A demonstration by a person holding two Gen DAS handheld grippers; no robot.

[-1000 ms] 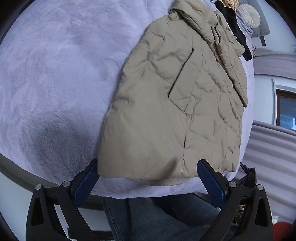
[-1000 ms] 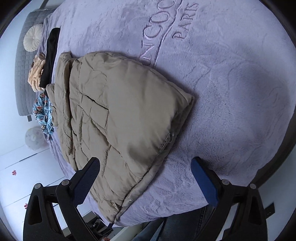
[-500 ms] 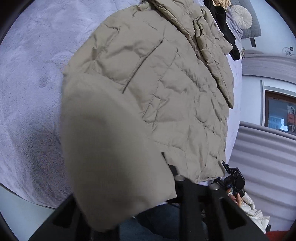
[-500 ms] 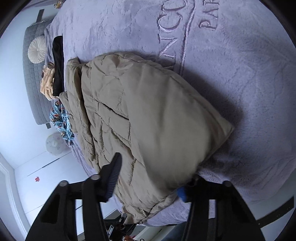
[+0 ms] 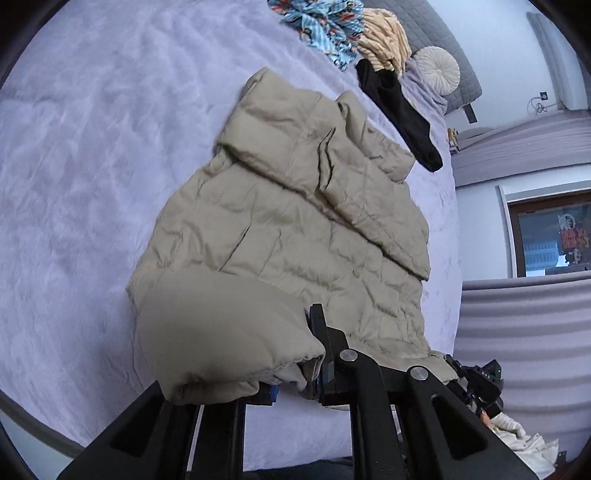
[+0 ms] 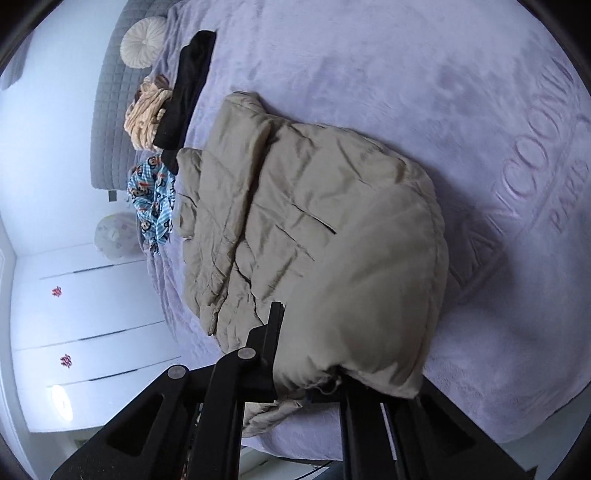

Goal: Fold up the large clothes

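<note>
A beige padded jacket (image 5: 295, 236) lies on a lilac plush bedspread (image 5: 92, 147). My left gripper (image 5: 295, 373) is shut on the jacket's hem at its near left corner, which bulges over the left finger. My right gripper (image 6: 306, 369) is shut on the hem's other near corner of the jacket (image 6: 314, 229), which drapes over the right finger. Both held corners are lifted off the bed and curl back over the jacket's body. The collar end lies far from me.
A black garment (image 5: 399, 110), a tan knit item (image 5: 384, 48) and a blue patterned cloth (image 5: 325, 26) lie past the jacket near a round cream pillow (image 5: 437, 66). The bedspread (image 6: 480, 92) bears embossed lettering (image 6: 546, 155). White wardrobe doors (image 6: 92, 325) stand beside the bed.
Both grippers went from open to shut on the jacket's near hem corners. They have since lifted the hem and carried it forward over the jacket.
</note>
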